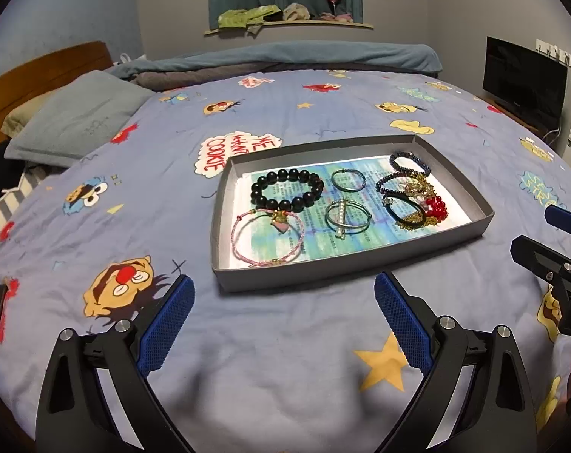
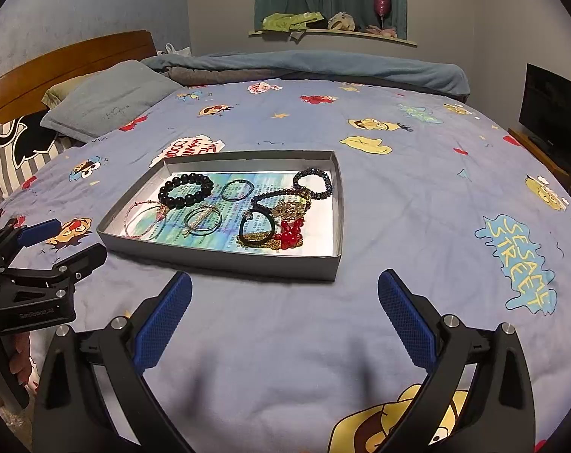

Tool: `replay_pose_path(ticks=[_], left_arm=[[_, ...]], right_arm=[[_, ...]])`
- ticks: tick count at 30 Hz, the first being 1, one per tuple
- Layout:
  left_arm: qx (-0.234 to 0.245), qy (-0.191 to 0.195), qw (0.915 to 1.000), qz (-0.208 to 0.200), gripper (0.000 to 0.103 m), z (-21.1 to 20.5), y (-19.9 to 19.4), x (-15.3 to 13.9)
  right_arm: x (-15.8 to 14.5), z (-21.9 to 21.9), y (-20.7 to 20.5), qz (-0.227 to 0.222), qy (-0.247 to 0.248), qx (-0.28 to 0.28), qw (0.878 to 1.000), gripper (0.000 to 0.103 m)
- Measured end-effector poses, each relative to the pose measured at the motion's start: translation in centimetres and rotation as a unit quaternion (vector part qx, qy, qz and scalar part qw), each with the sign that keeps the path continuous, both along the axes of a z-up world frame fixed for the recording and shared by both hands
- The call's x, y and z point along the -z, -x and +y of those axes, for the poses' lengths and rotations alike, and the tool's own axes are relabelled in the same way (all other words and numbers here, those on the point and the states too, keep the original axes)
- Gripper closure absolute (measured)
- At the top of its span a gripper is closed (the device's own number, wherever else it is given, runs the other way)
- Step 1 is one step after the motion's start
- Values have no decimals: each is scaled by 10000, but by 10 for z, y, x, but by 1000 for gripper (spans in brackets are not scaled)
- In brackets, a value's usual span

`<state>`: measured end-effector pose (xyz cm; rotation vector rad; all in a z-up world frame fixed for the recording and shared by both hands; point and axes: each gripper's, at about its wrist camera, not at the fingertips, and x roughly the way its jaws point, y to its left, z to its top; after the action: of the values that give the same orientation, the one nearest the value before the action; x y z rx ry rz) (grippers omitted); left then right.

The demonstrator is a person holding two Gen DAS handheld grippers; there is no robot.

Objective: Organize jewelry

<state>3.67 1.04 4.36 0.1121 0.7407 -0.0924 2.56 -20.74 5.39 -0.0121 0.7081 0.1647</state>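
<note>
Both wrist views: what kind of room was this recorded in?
A bedroom, most likely at home. A bed with a cartoon-print sheet fills the view, with a pillow by a wooden headboard. The jewelry tray sits on the bed.

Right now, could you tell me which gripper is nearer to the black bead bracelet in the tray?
Left. The left gripper hovers open just before the tray's near-left end, where the black bead bracelet lies; the right gripper, also open, hangs before the tray's right end.

Dim indoor light; soft shadows pool on the bed (image 1: 285, 339) between the tongs; fisheye bends the edges, corners black.
</note>
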Motion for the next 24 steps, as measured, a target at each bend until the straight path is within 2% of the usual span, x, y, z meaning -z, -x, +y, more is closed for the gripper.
replay_pose_path(ticks=[24], left_arm=[[73,11,10000,59,8,-4,0,4]], right_arm=[[0,1,0,21,-24,-13,10000,5]])
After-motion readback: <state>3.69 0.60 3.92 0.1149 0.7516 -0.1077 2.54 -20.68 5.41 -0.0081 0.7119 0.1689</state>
